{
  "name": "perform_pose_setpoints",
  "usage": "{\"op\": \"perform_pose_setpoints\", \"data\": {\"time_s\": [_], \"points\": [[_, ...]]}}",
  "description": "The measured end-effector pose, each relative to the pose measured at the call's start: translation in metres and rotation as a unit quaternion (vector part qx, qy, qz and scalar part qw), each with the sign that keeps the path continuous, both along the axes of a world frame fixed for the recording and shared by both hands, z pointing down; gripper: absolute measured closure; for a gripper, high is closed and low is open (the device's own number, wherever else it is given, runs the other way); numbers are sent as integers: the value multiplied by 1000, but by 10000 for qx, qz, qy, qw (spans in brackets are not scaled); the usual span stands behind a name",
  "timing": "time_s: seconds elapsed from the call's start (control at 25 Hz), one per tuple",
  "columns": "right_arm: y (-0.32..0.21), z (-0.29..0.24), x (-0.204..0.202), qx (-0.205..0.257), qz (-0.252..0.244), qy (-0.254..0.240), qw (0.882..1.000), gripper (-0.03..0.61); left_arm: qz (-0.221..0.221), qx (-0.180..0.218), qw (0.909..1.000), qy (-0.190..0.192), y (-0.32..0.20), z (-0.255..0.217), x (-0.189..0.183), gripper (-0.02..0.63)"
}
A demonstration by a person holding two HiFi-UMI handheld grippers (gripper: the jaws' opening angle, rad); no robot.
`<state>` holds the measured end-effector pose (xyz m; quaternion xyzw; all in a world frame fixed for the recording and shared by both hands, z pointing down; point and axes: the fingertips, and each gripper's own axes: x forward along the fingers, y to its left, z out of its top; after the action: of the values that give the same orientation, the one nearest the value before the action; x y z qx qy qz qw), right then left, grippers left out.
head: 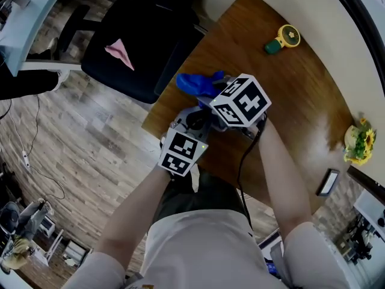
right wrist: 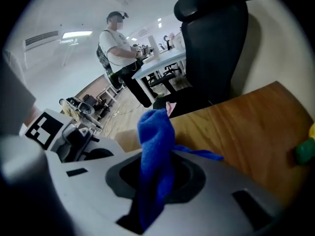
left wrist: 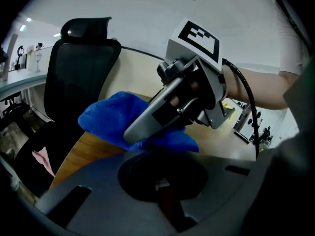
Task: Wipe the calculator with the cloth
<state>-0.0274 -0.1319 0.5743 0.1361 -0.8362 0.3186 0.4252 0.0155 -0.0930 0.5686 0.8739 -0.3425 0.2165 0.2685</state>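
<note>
The wooden table [head: 289,95] fills the upper right of the head view. Both grippers are bunched together over its near-left edge, in front of the person.

The right gripper [head: 218,95] sits a little farther in over the wood. Its jaws are clamped on the blue cloth [head: 194,84]. In the right gripper view a thick fold of the cloth rises straight up out of the jaw opening, with a loose tail trailing off to the right.

The left gripper [head: 191,128] is just beside it, on the side nearer the person. In the left gripper view its jaws show as one dark, narrow stem, so I judge them closed together. I can make out nothing held between them.

The cloth is soft and plush, bunched rather than spread flat, and it pokes out toward the table's left edge.

No calculator lies under or between the jaws. The only likely candidate is a flat dark slab with a pale rim [head: 328,182] at the table's near-right edge, though it is too small to be sure.

It lies well apart from both grippers, off to their right, with its long axis running roughly away from the person. The right gripper, which holds the cloth, is the nearer of the two. My judgement is that the coming move depends on carrying the cloth rightward across the bare wood to that slab.
</note>
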Motion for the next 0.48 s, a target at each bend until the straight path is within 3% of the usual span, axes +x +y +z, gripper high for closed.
{"op": "perform_pose_setpoints", "data": {"time_s": [0.12,0.32,0.48], "points": [[-16,2,17,120,181,187,9996,503,-73,-51,10000,11,0,-1,1,613],[-46,1,36,739,671,379,9943,503,-102,-108,9998,110,-1,0,-1,612],[-54,2,41,739,1059,331,9911,503,-126,-145,9998,100,0,2,-1,613]]}}
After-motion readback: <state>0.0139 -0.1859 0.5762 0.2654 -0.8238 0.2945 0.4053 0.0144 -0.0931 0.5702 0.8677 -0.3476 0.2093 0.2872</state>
